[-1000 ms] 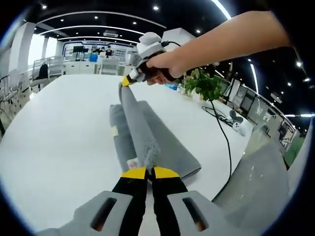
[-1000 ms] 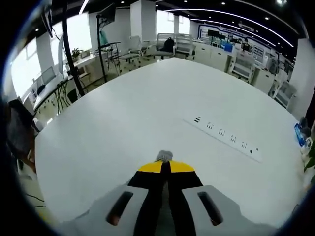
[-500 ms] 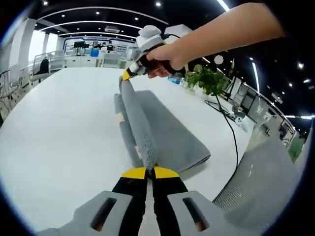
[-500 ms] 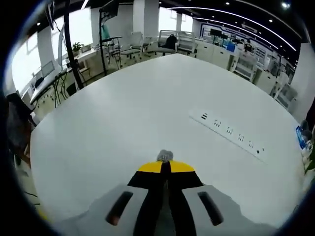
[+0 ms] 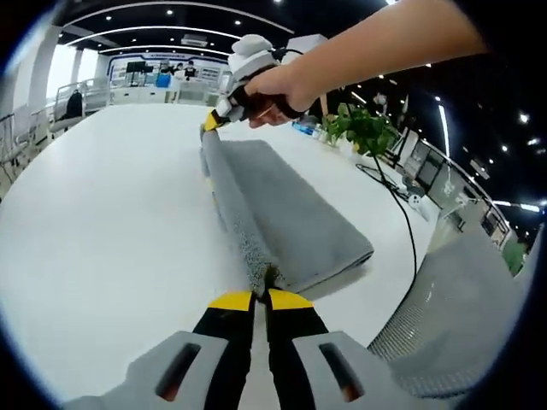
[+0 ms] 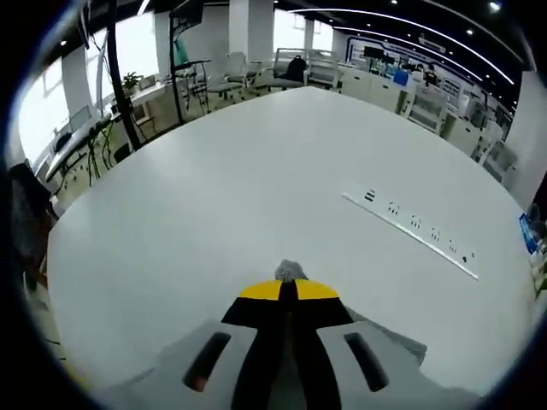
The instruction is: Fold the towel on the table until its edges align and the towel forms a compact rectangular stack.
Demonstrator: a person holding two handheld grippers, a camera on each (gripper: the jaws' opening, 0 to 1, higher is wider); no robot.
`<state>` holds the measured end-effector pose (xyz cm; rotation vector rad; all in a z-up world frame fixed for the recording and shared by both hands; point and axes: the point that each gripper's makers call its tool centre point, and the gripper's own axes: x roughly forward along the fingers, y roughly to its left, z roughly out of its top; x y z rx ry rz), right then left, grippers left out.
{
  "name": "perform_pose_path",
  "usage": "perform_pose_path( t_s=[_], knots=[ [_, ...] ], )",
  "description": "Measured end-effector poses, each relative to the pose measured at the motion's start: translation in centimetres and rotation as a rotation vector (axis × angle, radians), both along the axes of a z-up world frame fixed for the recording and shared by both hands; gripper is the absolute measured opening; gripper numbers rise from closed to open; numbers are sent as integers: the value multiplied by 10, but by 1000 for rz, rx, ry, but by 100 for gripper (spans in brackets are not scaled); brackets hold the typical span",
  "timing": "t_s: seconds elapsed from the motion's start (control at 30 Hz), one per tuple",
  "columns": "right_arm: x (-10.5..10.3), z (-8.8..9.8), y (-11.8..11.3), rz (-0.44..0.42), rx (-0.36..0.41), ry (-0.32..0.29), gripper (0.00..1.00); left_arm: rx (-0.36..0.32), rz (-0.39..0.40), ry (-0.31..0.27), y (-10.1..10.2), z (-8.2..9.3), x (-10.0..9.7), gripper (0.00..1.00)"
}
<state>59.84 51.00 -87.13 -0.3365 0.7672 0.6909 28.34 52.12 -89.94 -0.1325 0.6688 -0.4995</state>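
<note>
A grey towel (image 5: pixel 286 218) lies folded lengthwise on the white table (image 5: pixel 102 222), one long edge held up off the surface. My left gripper (image 5: pixel 261 299) is shut on the towel's near corner. At the far end, the right gripper (image 5: pixel 215 120), held in a person's hand (image 5: pixel 269 90), pinches the other corner of the same edge. In the right gripper view, the right gripper (image 6: pixel 288 290) is shut, with a grey tuft of towel (image 6: pixel 289 271) poking out past its yellow tips; more grey cloth (image 6: pixel 393 342) shows low beside it.
A green plant (image 5: pixel 359 141) and a black cable (image 5: pixel 395 218) are at the table's far right side. A grey chair back (image 5: pixel 453 316) stands close on the right. A recessed socket strip (image 6: pixel 419 235) runs across the table. Office chairs and desks (image 6: pixel 256 77) stand beyond.
The held towel edge has swung over toward the left, spreading the towel wider and flatter on the table. Both grippers stay shut on their corners.
</note>
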Motion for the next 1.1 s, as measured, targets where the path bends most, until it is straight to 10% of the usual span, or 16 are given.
perform_pose_path(
  t_s=[0.47, 1.1],
  knots=[
    [-1, -5, 6, 12, 82, -9, 5, -36, -9, 34, -4, -5, -5, 10],
    [12, 24, -20, -37, 193, -132, 56, 26, 39, -96, 20, 23, 1, 44]
  ],
)
